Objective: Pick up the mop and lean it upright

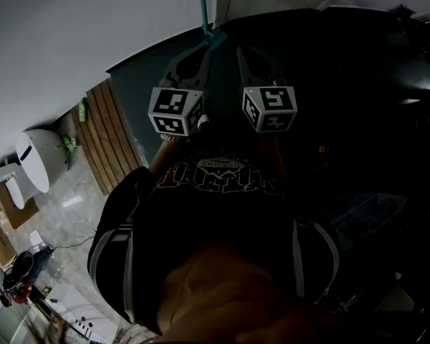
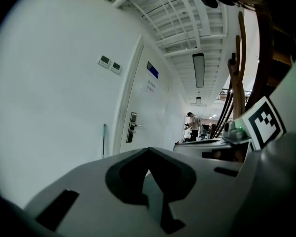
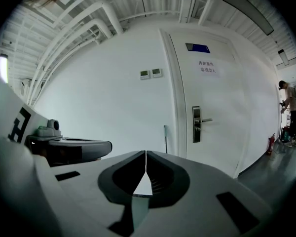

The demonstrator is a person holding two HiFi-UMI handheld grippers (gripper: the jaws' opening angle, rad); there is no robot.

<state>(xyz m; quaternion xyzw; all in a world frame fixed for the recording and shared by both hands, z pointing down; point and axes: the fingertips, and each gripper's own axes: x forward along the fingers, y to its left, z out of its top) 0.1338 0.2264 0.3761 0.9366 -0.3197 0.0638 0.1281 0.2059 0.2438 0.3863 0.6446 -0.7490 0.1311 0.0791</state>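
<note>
**Mop stands upright against the wall, both grippers closed and empty**

Nearest the person, the left gripper (image 2: 148, 151) and the right gripper (image 3: 146, 153) are held side by side, level with each other and aimed at the wall. Each gripper view shows its jaws together at the tips with nothing between them. In the head view the two grippers (image 1: 201, 49) (image 1: 242, 51) sit close together above the person's dark shirt, over the dark floor (image 1: 143, 84).

Beyond them is the mop (image 3: 165, 138), a thin pole with its long axis vertical, foot on the floor and top end pointing straight up. It rests against the white wall (image 3: 103, 102), just to the left of the door (image 3: 222, 98). The left gripper view shows the same pole (image 2: 104, 139) upright beside the door frame, and the head view shows it as a teal shaft (image 1: 203, 2) running up the wall from the floor's edge. Neither gripper touches it.

Further off, the door carries a lever handle (image 3: 200, 122) and a blue sign (image 3: 198, 48), with two small control panels (image 3: 150, 73) on the wall to its left. Far down the corridor stands a person (image 3: 288, 110)
</note>
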